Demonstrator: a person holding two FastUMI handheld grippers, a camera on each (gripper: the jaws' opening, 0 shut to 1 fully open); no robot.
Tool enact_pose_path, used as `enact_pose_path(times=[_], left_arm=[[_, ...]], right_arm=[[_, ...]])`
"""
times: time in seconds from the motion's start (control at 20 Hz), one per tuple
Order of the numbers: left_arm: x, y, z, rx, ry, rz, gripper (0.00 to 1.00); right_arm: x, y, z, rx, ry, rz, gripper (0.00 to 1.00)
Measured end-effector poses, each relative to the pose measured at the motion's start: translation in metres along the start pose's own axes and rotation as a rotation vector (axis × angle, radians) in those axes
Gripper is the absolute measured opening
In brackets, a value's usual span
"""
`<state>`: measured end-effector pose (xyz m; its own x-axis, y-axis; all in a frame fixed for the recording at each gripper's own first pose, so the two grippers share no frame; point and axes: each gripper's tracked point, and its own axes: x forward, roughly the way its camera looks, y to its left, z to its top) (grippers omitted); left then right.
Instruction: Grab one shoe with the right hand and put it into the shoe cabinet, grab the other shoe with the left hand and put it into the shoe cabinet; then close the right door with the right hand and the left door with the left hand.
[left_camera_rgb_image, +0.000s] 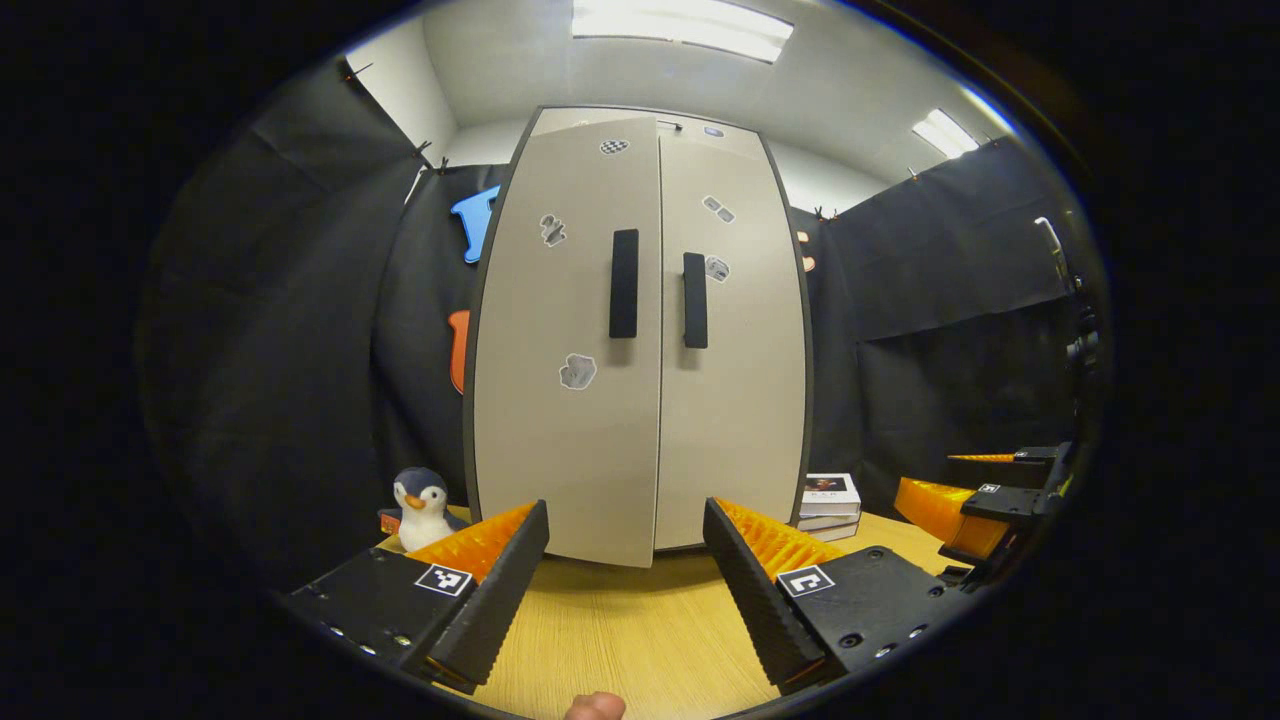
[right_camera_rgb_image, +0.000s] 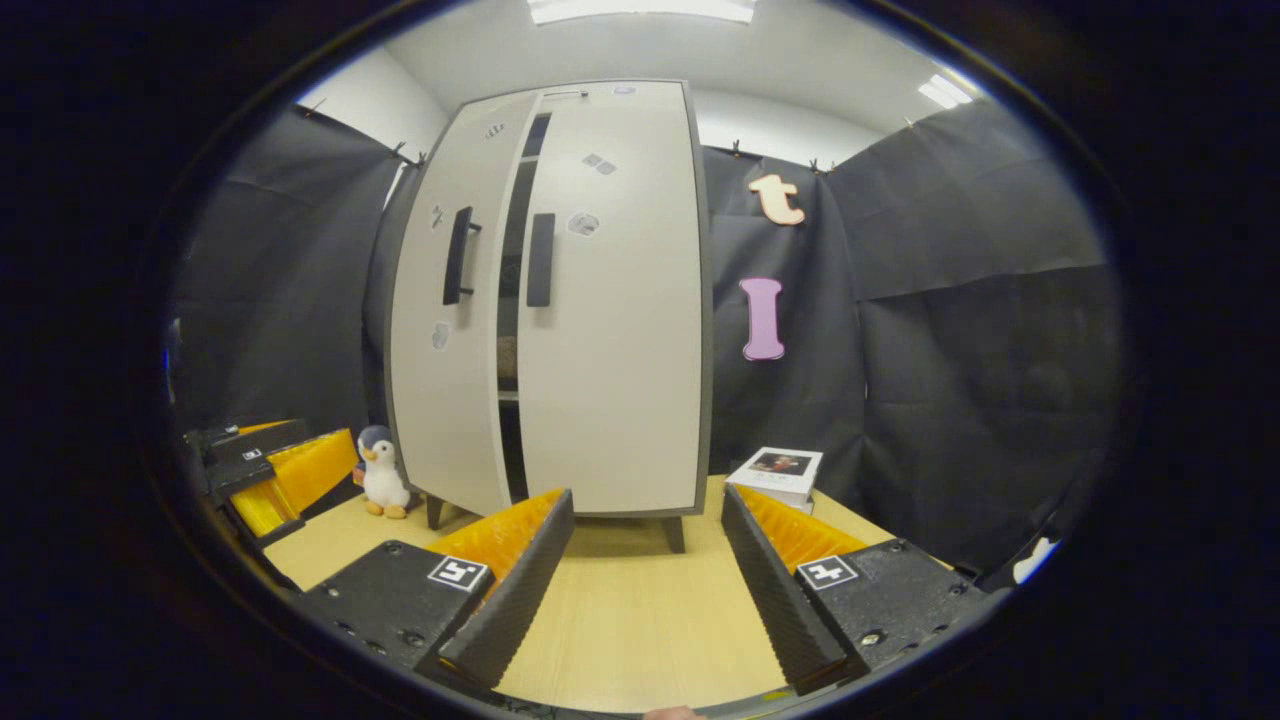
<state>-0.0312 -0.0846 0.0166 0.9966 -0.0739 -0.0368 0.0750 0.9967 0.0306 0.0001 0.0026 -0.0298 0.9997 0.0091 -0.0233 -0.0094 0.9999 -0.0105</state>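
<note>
Jaws of left gripper (left_camera_rgb_image: 625, 560) and right gripper (right_camera_rgb_image: 645, 550) stood wide, empty. Shoe cabinet (right_camera_rgb_image: 600, 330): right door (right_camera_rgb_image: 615, 350) shut, left door (right_camera_rgb_image: 450, 340) slightly ajar; closing left unfinished.

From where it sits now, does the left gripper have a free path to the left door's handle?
Probably yes. The left gripper is open and faces the shoe cabinet head-on. Bare tabletop lies between, and the left door handle stands higher up with nothing before it. The penguin sits off to the side.

A toy penguin (left_camera_rgb_image: 420, 508) and stacked books (left_camera_rgb_image: 829, 505) sit on the wooden table (left_camera_rgb_image: 620, 640).
</note>
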Motion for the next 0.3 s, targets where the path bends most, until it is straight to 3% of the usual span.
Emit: enact_pose_path(times=[0.3], left_arm=[[-0.0025, -0.0016, 0.0071, 0.001, -0.012, 0.000, 0.95]], right_arm=[[-0.0027, -0.0046, 0.0042, 0.005, -0.008, -0.010, 0.98]])
